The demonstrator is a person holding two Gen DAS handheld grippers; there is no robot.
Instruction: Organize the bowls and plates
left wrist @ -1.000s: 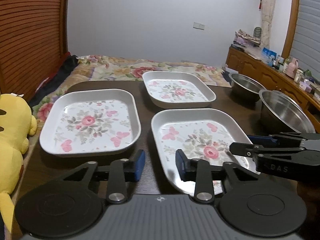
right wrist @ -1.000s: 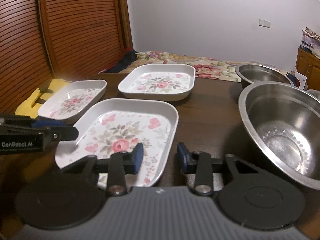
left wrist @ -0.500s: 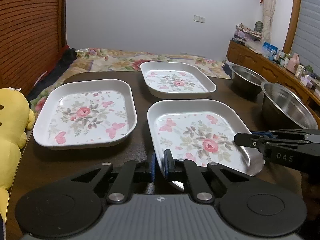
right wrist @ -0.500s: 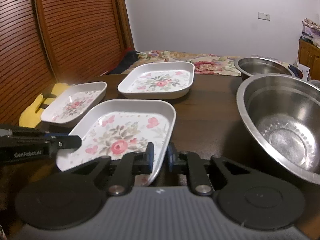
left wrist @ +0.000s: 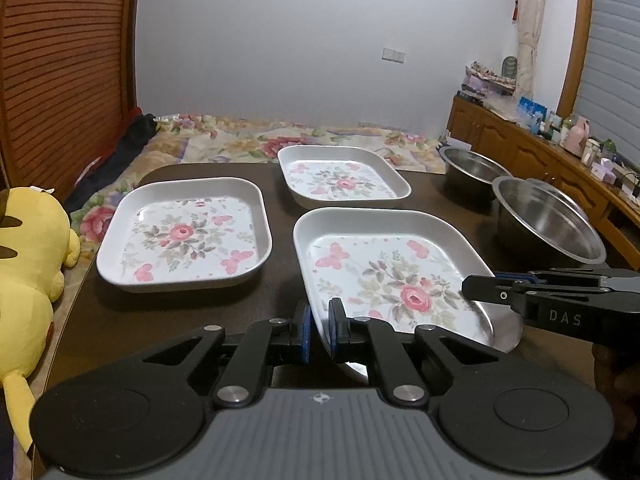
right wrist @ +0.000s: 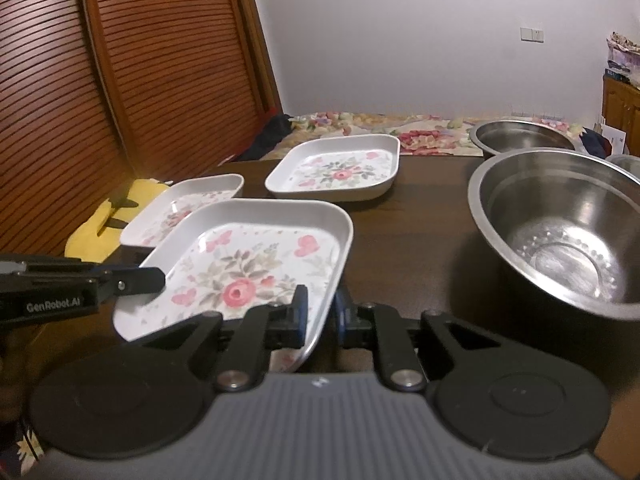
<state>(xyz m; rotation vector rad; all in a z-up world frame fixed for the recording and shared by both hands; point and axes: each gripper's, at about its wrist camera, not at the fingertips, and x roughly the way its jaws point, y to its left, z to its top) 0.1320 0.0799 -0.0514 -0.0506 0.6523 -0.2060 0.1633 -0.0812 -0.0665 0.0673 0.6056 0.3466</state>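
we have both grippers on the nearest floral plate [left wrist: 384, 276], one at each near corner. our left gripper [left wrist: 319, 330] has its jaws drawn in to a narrow gap, with the plate's near-left rim pinched between the blue pads. our right gripper [right wrist: 320, 316] is set the same way on the near-right rim, jaws almost together and the white edge caught between them. in the right wrist view the plate looks tilted, its near edge raised off the dark table [right wrist: 416, 216], though we cannot tell whether the far edge is clear of the wood.

a second floral plate [left wrist: 184, 232] lies flat to the left, apart from the held one, and a third floral plate [left wrist: 344, 178] sits farther back near the table's far edge. on the right side a large steel bowl [right wrist: 560, 228] stands just beside the held plate, with a smaller steel bowl [right wrist: 524, 138] behind it. a yellow plush toy [left wrist: 28, 264] lies off the table's left edge.
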